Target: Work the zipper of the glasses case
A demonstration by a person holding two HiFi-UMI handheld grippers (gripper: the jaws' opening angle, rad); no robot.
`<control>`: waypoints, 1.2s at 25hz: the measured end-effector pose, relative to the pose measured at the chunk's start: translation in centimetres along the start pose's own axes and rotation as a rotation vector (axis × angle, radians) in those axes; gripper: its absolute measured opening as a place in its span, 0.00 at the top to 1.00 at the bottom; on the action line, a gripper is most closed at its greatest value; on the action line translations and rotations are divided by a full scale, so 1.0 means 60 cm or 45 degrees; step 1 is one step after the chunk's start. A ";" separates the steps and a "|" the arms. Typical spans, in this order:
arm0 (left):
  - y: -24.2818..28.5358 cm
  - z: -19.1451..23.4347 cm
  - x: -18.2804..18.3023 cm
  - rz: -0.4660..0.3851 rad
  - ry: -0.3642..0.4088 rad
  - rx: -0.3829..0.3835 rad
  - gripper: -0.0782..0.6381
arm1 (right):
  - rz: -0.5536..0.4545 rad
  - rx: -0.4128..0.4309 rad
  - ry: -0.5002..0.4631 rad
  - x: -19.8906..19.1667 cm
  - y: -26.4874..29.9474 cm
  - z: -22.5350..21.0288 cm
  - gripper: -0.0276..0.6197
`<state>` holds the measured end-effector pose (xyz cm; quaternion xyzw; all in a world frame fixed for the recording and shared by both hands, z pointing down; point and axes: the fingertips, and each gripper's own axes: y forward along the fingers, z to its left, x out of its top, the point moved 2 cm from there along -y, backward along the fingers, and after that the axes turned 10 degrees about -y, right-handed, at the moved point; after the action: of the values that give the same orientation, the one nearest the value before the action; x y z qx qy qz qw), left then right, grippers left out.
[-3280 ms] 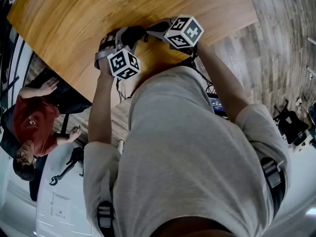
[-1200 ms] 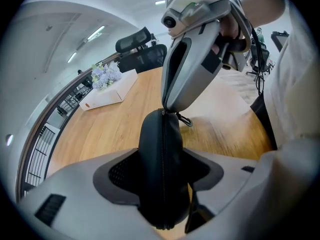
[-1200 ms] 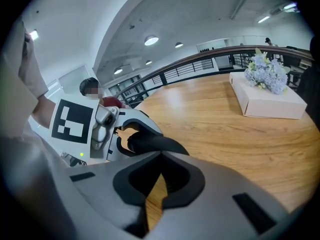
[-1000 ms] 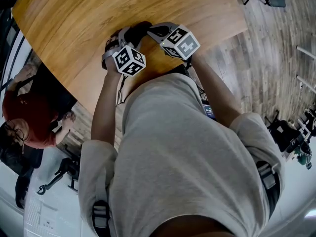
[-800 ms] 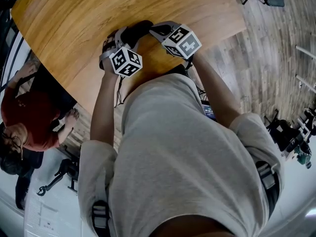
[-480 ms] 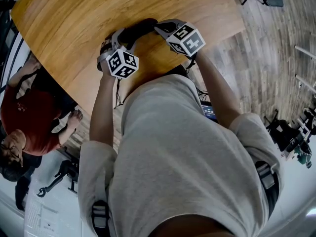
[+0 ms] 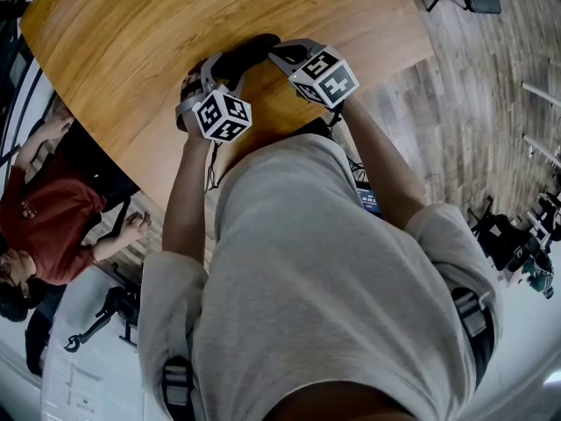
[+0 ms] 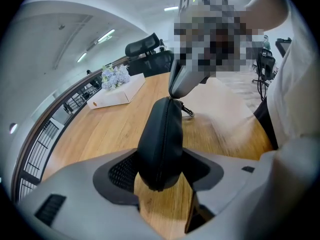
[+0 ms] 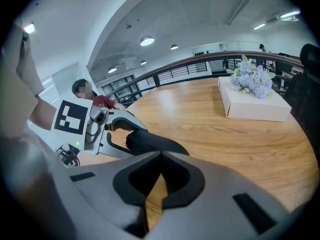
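Left claw, jaws set wide, clamps near end of black oval zip-up glasses case, held edge-up over wooden tabletop. Right claw, pinched fully together, sits at case's far end, prob. on the pull, which isn't visible. Zip looks closed along visible seam; most of run appears left to do.

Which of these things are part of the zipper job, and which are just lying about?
In the job: glasses case, left gripper clamping it, right gripper shut at its far end.
Just about: white box, flowers, office chairs, person in red.
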<state>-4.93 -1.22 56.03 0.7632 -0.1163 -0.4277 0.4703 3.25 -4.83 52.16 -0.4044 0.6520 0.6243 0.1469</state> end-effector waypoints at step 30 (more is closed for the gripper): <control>-0.013 0.008 0.027 -0.016 -0.018 0.070 0.50 | -0.075 0.041 -0.015 0.039 0.005 0.032 0.92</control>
<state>-4.47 -2.03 54.41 0.7734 -0.1264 -0.4328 0.4456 0.97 -3.85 50.39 -0.4172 0.6489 0.6117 0.1754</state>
